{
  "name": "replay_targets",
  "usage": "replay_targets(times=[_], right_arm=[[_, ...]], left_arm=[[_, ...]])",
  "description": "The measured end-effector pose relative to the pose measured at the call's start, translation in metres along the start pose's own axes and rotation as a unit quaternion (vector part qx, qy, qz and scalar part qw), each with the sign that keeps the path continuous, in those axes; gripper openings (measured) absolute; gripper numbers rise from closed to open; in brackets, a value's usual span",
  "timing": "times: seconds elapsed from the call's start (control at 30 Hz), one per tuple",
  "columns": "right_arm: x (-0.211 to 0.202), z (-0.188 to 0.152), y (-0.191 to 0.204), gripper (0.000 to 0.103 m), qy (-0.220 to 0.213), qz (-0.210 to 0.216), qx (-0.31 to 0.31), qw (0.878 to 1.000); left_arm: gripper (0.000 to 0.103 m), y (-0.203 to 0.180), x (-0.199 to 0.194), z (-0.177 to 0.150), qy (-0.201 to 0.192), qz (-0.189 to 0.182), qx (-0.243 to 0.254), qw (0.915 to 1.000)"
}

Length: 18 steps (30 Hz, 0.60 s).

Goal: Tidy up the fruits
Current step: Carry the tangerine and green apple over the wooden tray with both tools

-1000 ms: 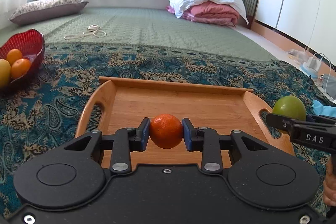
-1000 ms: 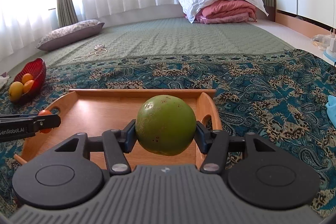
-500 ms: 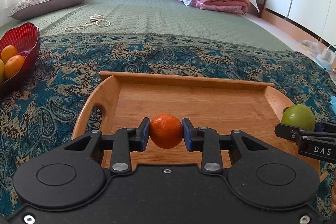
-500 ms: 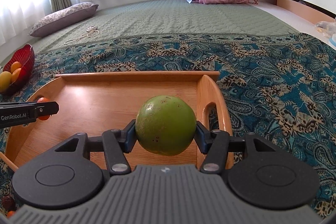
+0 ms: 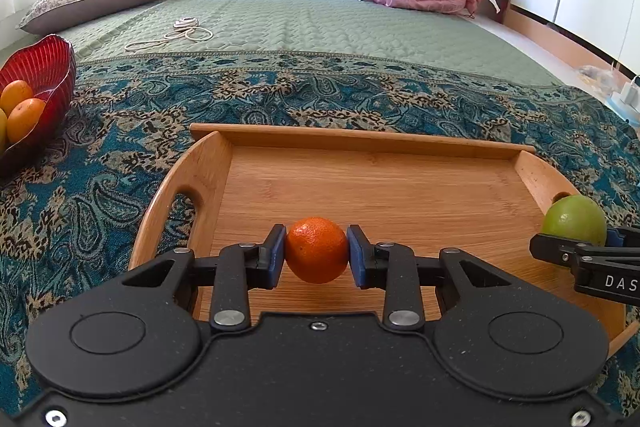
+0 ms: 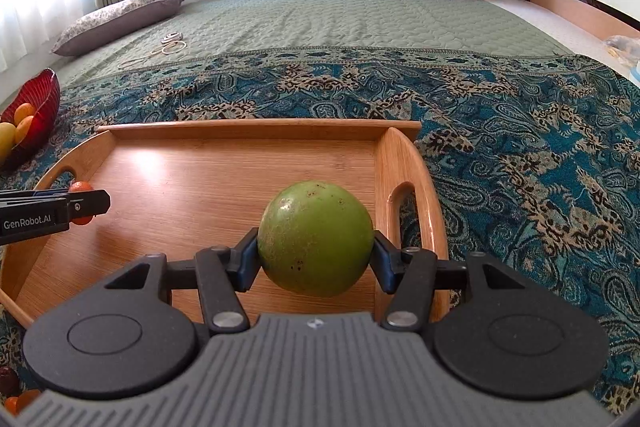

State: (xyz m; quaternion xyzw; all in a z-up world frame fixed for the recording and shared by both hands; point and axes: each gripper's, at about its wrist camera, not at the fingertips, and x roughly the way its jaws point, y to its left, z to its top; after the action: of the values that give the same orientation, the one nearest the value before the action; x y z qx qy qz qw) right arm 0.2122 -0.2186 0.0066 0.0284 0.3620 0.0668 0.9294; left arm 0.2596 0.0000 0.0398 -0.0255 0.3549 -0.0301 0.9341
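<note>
The left gripper (image 5: 316, 251) is clamped on a small round orange mandarin (image 5: 316, 250), its blue pads pressing the fruit from either side at its widest part, which probably keeps it from rolling out. It hangs over the near left part of the flat wooden tray with cut-out handles (image 5: 360, 139). The right gripper (image 6: 316, 259) pinches a larger, speckled green round fruit (image 6: 315, 238) the same way, jaws spread wider to suit its girth, over the tray's right side just beside the right handle. Both fruits look clear of the bare tray floor, so I judge the step in hand is setting them down apart, one at each end, so neither knocks the other. Beyond the tray lies the teal paisley-patterned cloth (image 5: 120, 163); far left on it sits a ribbed red glass bowl (image 5: 48, 67) holding orange and yellow fruit, seemingly the source. Farther back stretch a quilted green bedspread (image 5: 300, 19) and a folded pink blanket under a white pillow
</note>
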Motion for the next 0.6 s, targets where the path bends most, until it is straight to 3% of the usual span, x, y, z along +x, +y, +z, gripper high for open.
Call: replay_targets(times=[0.6], right_arm=[[0.0075, -0.0031, -0.0003, 0.06, 0.013, -0.002, -0.004, 1.0]], left_arm=[[0.031, 0.0039, 0.0075, -0.004, 0.011, 0.006, -0.003, 0.9999]])
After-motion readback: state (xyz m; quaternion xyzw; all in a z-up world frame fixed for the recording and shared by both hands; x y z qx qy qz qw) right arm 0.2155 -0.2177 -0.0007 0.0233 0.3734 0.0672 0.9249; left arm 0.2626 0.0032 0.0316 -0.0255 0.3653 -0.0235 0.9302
